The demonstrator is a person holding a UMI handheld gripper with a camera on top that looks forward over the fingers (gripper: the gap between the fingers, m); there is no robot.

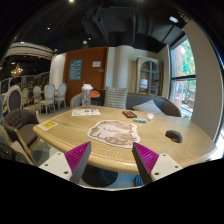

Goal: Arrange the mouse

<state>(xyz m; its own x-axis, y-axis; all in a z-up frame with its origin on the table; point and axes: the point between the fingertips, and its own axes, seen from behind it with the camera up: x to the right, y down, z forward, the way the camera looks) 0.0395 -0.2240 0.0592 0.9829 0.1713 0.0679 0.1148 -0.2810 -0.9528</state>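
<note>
Nearest to me, my gripper (108, 160) has its two pink-padded fingers (76, 157) spread wide with nothing held between them. Just beyond them runs the near edge of a long wooden table (70, 130). On it, ahead of the fingers, lies a pale patterned mat (113, 132). I see the dark mouse (174, 135) on the tabletop off to the right of the mat, well apart from it. Small items sit farther back; I cannot read any writing on them.
</note>
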